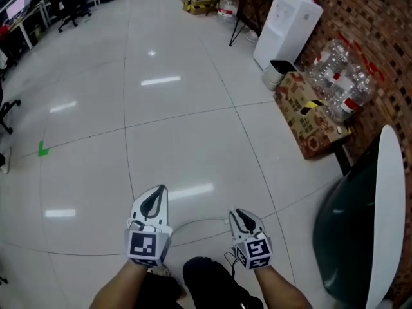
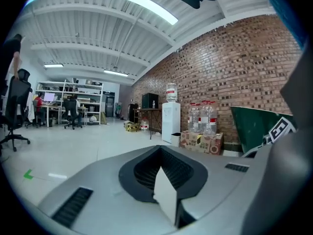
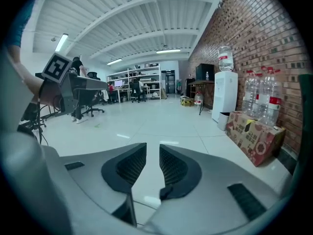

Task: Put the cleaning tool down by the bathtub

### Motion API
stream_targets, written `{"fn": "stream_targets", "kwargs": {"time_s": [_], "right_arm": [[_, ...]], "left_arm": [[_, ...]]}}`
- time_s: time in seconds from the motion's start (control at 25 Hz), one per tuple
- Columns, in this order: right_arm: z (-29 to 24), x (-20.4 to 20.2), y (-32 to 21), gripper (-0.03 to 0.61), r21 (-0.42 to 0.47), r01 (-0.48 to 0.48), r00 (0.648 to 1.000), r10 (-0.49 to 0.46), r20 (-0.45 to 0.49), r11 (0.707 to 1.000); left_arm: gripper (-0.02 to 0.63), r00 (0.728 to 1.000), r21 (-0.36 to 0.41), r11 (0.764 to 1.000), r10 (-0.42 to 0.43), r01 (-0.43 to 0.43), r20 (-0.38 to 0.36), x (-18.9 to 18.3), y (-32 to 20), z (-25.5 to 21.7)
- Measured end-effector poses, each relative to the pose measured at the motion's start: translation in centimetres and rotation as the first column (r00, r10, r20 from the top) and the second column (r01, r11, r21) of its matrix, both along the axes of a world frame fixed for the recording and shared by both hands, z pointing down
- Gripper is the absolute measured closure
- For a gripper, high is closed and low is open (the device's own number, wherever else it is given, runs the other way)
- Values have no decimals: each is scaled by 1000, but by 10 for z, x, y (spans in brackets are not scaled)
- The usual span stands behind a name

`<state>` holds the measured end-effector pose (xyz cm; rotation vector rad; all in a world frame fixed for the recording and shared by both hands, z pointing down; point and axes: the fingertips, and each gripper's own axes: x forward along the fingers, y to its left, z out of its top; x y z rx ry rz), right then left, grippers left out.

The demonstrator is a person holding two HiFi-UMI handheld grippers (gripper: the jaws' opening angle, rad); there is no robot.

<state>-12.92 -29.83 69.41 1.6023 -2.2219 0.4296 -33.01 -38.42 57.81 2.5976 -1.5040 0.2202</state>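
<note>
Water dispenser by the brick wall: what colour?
The water dispenser is white; the head view shows it best.

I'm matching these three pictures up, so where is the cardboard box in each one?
Head view: cardboard box at right, by the brick wall.
Left gripper view: cardboard box right of centre.
Right gripper view: cardboard box at right, mid-height.
Shared landmark: water dispenser beside it.

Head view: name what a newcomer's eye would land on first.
Two tools at the bottom centre stand out first: the left hand-held gripper, shut, and the right hand-held gripper, open and empty, both over the glossy white floor. Next comes the bathtub at the right edge, a white rim around a dark inside. Beyond it, big water bottles and a cardboard box sit against the brick wall.
</note>
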Motion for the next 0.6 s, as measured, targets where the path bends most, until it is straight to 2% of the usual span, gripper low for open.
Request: {"fn": "stream_targets", "kwargs": {"time_s": [0.16,0.28,0.48,0.6], "right_arm": [[64,4,-2,469,-54,-77,994,81,68,996],[99,1,-1,469,-81,-116,991,121,64,990],[158,-15,-6,450,-91,-28,999,27,-21,995],[194,-17,-7,437,-116,21,998,-26,-49,993]], "left_arm": [[607,999,1,1000,9,-9,42,10,-5,52],[607,998,-19,1000,17,-16,66,16,-3,86],[607,987,-21,994,107,-105,120,34,0,135],[607,989,-28,994,111,-109,93,40,2,159]]}}
